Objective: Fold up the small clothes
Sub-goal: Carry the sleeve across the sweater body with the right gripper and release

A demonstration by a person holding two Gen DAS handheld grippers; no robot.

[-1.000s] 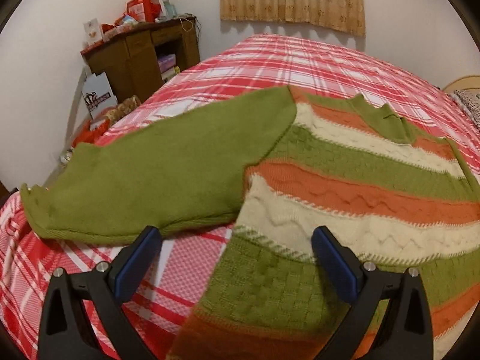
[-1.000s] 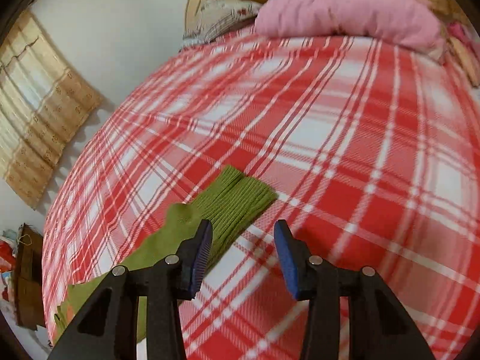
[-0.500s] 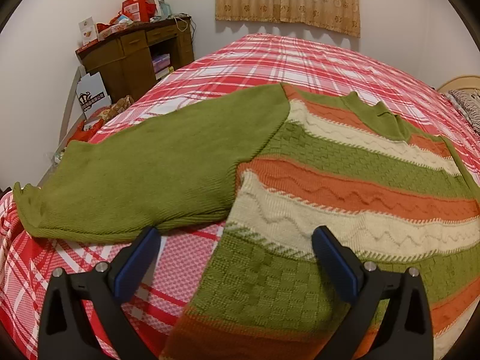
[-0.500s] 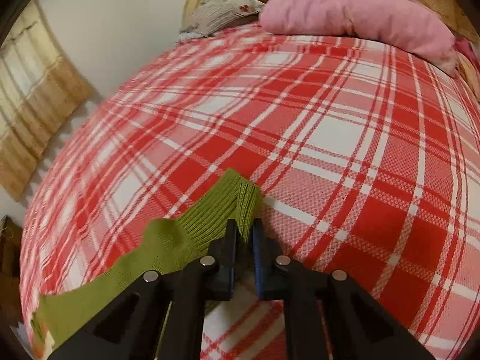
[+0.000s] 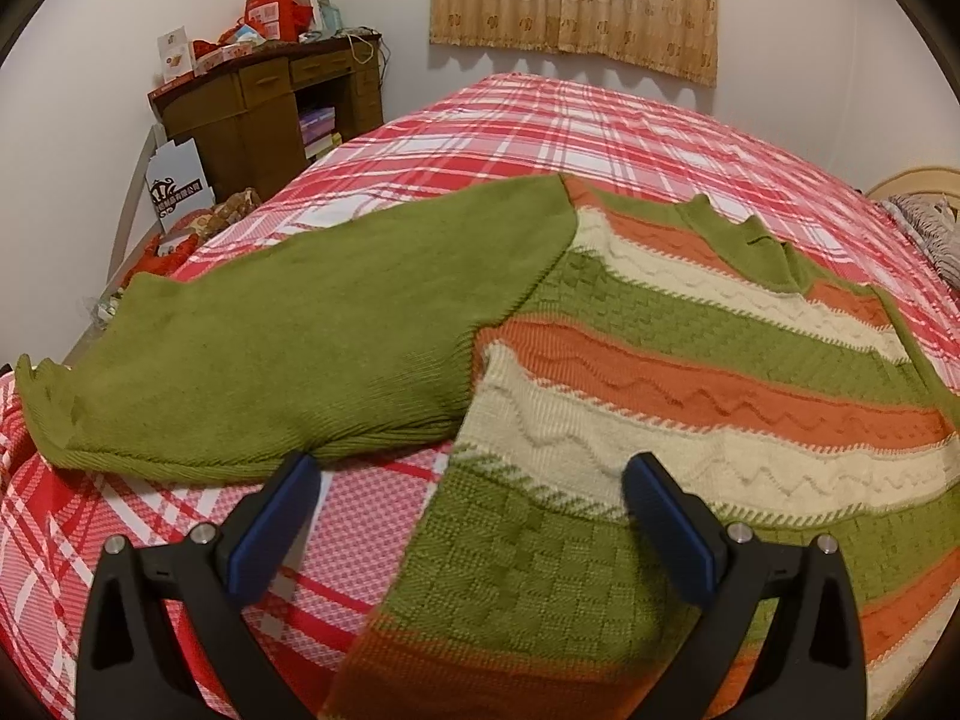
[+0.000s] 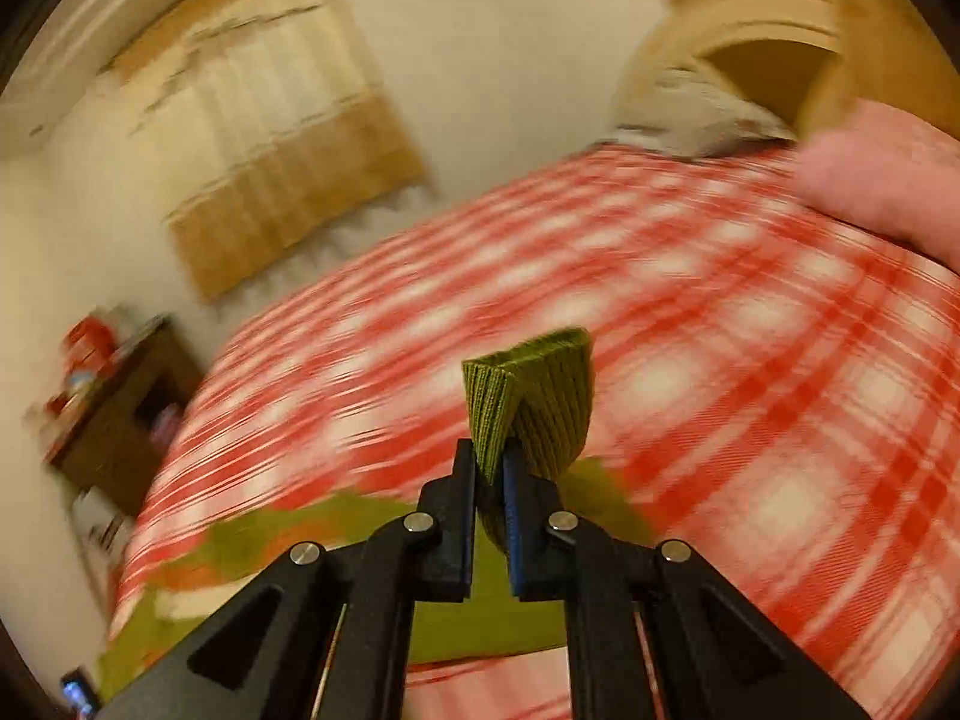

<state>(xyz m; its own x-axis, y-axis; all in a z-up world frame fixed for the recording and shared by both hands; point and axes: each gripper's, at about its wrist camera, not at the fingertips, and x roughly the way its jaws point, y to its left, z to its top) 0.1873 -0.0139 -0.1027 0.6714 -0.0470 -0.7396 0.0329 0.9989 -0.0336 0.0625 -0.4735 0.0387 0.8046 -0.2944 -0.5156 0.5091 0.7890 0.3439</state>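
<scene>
The left gripper (image 5: 465,501) hangs with its 2 fingers (image 5: 273,525) spread wide and holding nothing, low over the striped sweater (image 5: 690,372), which lies flat on the red plaid bed (image 5: 540,120); the sweater's side edge runs between the fingers and its green sleeve (image 5: 300,336) stretches out beyond the left finger. The right gripper (image 6: 491,468) has its 2 fingers pressed together on the ribbed green cuff (image 6: 534,396) of the other sleeve, the cuff standing up past the fingertips above the bed, whose background is motion-blurred.
</scene>
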